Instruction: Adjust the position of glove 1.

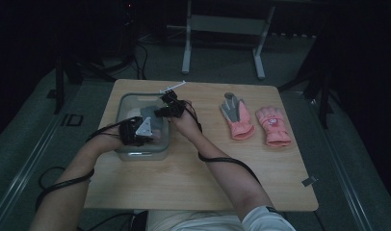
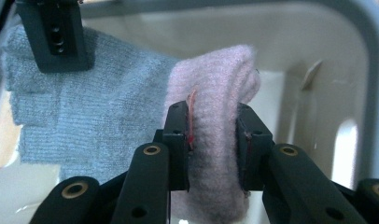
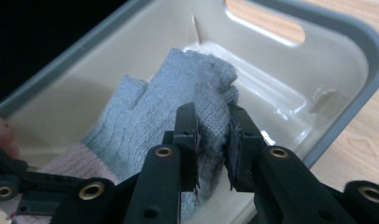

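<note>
A knitted glove with a grey hand part [image 2: 85, 107] and a pale pink cuff [image 2: 215, 116] hangs inside a grey-rimmed plastic bin [image 1: 123, 103] at the table's left. My left gripper [image 2: 213, 149] is shut on the pink cuff. My right gripper [image 3: 213, 149] is shut on the grey finger end [image 3: 178, 98] of the same glove. In the high view both grippers, left [image 1: 136, 131] and right [image 1: 170, 108], are over the bin. The right gripper's jaw also appears at the top left of the left gripper view.
Two more gloves lie flat on the wooden table [image 1: 193, 178] to the right: a pink-and-grey one [image 1: 238, 115] and a pink one [image 1: 273, 126]. A white stand [image 1: 222, 29] is on the floor beyond the table. Cables trail from both forearms.
</note>
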`<state>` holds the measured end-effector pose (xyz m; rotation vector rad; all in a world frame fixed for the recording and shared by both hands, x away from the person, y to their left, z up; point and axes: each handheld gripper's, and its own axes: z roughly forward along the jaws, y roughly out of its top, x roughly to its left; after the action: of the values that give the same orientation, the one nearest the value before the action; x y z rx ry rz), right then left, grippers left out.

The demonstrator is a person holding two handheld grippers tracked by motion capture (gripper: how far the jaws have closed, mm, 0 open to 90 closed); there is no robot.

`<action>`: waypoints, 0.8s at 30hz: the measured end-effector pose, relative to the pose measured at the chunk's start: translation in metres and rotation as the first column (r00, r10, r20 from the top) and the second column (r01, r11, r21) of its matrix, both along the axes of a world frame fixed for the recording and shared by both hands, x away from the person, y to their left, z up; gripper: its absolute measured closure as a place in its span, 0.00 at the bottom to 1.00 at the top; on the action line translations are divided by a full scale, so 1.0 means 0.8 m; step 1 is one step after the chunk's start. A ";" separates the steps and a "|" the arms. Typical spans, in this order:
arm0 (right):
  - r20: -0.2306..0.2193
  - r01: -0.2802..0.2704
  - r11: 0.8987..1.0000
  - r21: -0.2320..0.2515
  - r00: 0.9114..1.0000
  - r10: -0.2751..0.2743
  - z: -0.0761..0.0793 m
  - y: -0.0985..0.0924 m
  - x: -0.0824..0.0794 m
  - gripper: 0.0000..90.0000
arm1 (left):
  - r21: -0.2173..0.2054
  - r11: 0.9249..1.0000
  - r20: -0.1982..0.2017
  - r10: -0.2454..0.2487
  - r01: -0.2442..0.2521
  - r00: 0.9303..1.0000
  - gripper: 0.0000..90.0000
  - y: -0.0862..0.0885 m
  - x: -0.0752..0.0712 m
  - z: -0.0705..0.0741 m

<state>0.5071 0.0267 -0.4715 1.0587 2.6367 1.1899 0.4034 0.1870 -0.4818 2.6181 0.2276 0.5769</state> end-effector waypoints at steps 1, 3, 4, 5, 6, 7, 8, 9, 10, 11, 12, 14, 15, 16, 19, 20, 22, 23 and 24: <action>-0.001 0.005 1.000 -0.004 1.000 -0.005 -0.003 0.000 0.000 0.85 | -0.009 1.000 -0.020 -0.007 0.007 1.000 0.77 0.000 0.004 -0.002; -0.008 0.016 1.000 0.002 1.000 -0.016 -0.007 -0.002 0.001 0.83 | -0.028 1.000 -0.054 -0.015 0.013 0.998 0.77 0.000 0.012 -0.005; -0.008 0.017 1.000 0.001 1.000 -0.017 -0.008 -0.003 0.002 0.81 | -0.018 1.000 -0.053 -0.019 0.018 0.998 0.77 -0.001 0.015 -0.006; -0.009 0.017 1.000 0.001 1.000 -0.017 -0.008 -0.004 0.002 0.79 | 0.001 1.000 -0.039 -0.017 0.017 0.999 0.77 -0.004 0.016 -0.008; -0.006 0.022 1.000 0.003 1.000 -0.022 -0.008 -0.006 0.003 0.77 | 0.023 0.999 -0.039 -0.024 0.025 0.999 0.77 -0.007 0.017 -0.010; -0.002 0.021 1.000 0.009 1.000 -0.021 -0.006 -0.008 0.003 0.74 | 0.036 0.999 -0.040 -0.031 0.033 0.999 0.77 -0.009 0.019 -0.012; -0.012 0.010 1.000 0.028 1.000 -0.010 -0.004 -0.011 0.004 0.69 | 0.048 0.998 -0.043 -0.035 0.037 0.998 0.77 -0.009 0.021 -0.014; -0.018 0.005 0.999 0.043 1.000 -0.004 -0.001 -0.014 0.003 0.65 | 0.052 0.998 -0.059 -0.033 0.036 0.998 0.77 -0.010 0.023 -0.017; -0.006 -0.001 0.999 0.046 1.000 0.001 0.002 -0.015 0.000 0.64 | 0.053 0.998 -0.065 -0.030 0.033 0.997 0.76 -0.011 0.024 -0.018; 0.005 -0.007 0.999 0.046 1.000 0.007 0.005 -0.017 -0.003 0.63 | 0.041 0.999 -0.073 -0.023 0.026 0.997 0.76 -0.011 0.026 -0.019; 0.012 -0.012 0.999 0.052 1.000 0.012 0.008 -0.019 -0.005 0.61 | 0.041 0.999 -0.083 -0.021 0.024 0.996 0.76 -0.012 0.027 -0.019; 0.015 -0.024 0.997 0.068 1.000 0.023 0.012 -0.023 -0.010 0.57 | 0.042 0.999 -0.093 -0.021 0.025 0.995 0.75 -0.013 0.029 -0.018; 0.022 -0.030 0.997 0.071 0.999 0.028 0.014 -0.024 -0.013 0.55 | 0.041 0.999 -0.097 -0.017 0.021 0.995 0.73 -0.014 0.030 -0.019; 0.027 -0.034 0.997 0.076 0.999 0.032 0.015 -0.026 -0.015 0.54 | 0.044 0.999 -0.092 -0.014 0.018 0.996 0.70 -0.014 0.030 -0.019; 0.021 -0.064 0.992 0.108 0.998 0.062 0.019 -0.033 -0.021 0.42 | 0.054 0.999 -0.090 0.009 -0.004 0.996 0.63 -0.014 0.029 -0.020; 0.025 -0.076 0.991 0.114 0.997 0.073 0.019 -0.036 -0.023 0.38 | 0.045 0.999 -0.097 0.036 -0.032 0.995 0.54 -0.013 0.030 -0.019; 0.042 -0.096 0.988 0.119 0.995 0.092 0.021 -0.041 -0.026 0.30 | 0.022 0.997 -0.079 0.079 -0.077 0.994 0.41 -0.010 0.029 -0.016; 0.048 -0.106 0.987 0.123 0.994 0.101 0.022 -0.045 -0.028 0.30 | 0.005 0.994 -0.081 0.106 -0.106 0.991 0.34 -0.008 0.029 -0.012; 0.054 -0.110 0.985 0.134 0.993 0.104 0.024 -0.050 -0.029 0.28 | -0.008 0.991 -0.084 0.132 -0.133 0.988 0.28 -0.006 0.030 -0.008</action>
<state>0.4843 -0.0130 -0.4525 0.9045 2.6389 1.4176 0.4273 0.1823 -0.4883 2.6312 0.4324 0.5089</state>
